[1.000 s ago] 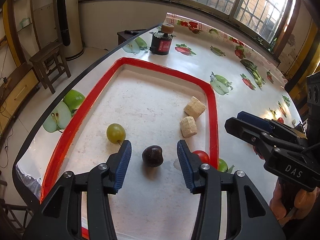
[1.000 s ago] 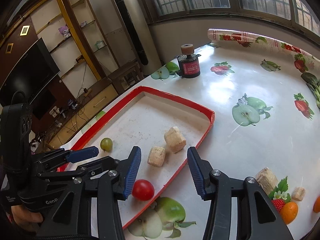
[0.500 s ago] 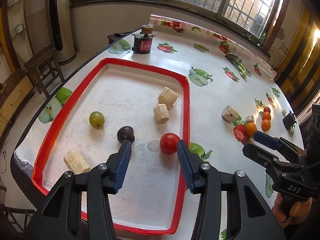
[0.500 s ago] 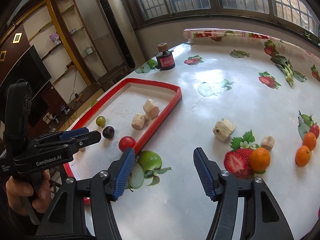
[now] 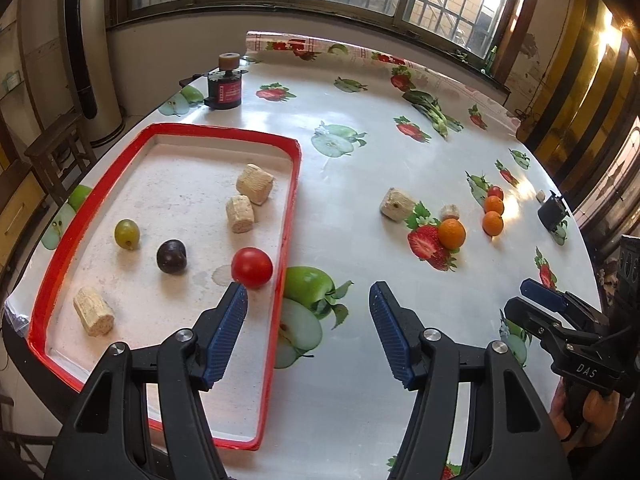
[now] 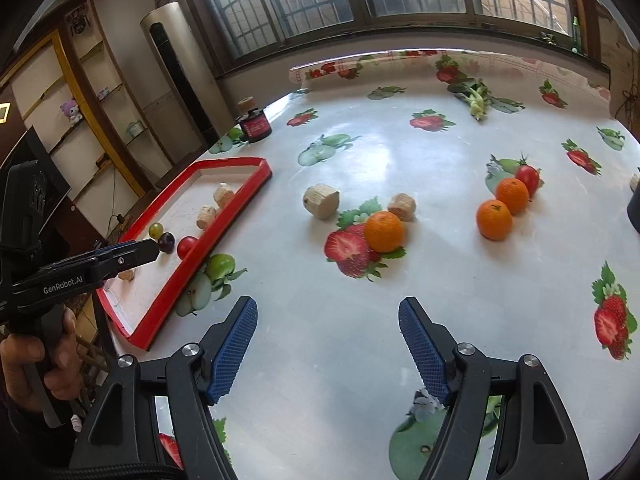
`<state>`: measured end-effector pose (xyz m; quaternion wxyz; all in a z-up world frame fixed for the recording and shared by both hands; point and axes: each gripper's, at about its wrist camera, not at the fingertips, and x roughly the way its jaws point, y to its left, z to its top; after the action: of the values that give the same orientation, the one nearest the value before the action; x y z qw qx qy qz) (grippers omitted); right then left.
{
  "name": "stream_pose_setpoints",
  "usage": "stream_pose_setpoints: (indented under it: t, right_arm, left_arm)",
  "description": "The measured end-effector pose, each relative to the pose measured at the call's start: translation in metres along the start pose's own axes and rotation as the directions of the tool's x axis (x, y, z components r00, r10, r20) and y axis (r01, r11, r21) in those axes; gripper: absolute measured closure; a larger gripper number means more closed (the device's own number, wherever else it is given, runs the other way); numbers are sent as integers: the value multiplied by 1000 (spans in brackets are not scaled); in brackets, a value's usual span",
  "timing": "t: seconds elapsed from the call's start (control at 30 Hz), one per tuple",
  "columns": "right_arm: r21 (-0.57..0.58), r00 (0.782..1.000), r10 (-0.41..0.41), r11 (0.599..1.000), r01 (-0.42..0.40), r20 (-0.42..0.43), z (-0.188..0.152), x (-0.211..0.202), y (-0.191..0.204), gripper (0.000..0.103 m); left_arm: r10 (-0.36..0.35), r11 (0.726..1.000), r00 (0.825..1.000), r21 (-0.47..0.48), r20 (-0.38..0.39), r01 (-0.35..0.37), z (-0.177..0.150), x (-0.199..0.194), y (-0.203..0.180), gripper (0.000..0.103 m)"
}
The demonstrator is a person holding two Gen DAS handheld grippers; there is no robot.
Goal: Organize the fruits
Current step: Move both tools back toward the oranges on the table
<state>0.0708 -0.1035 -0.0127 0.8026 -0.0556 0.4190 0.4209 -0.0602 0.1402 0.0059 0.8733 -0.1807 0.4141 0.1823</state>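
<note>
Now both the left gripper (image 5: pixel 308 332) and right gripper (image 6: pixel 328 346), jaws just widened and empty, leave the red tray (image 5: pixel 294 184); next, fetch the nearest orange (image 6: pixel 384 231).

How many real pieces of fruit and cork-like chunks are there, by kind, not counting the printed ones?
Oranges: 3
Red tomatoes: 2
Green grape: 1
Dark plum: 1
Cork-like chunks: 5
Total: 12
</note>
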Motion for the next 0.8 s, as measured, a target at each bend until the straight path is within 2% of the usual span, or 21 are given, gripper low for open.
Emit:
stream_pose_setpoints:
  t: [0.17,0.27,0.53,0.8]
  right_arm:
    - [43,999,-40,998,39,14,-8,-13,-25,29]
    - [60,997,-71,996,70,13,-9,-17,-38,38]
    - [98,995,-103,990,102,7,-10,-17,-61,50]
    - [120,994,-113,986,113,-5,-3,-6,-77,51]
  left_arm:
    - [-19,999,1000,31,-20,20,-3,7,-19,41]
    - [-27,999,999,46,-30,28,-4,10,-29,41]
    - [-39,996,998,75,-47,43,1,20,-45,41]
    - [-57,994,996,86,-65,63,10,40,-55,41]
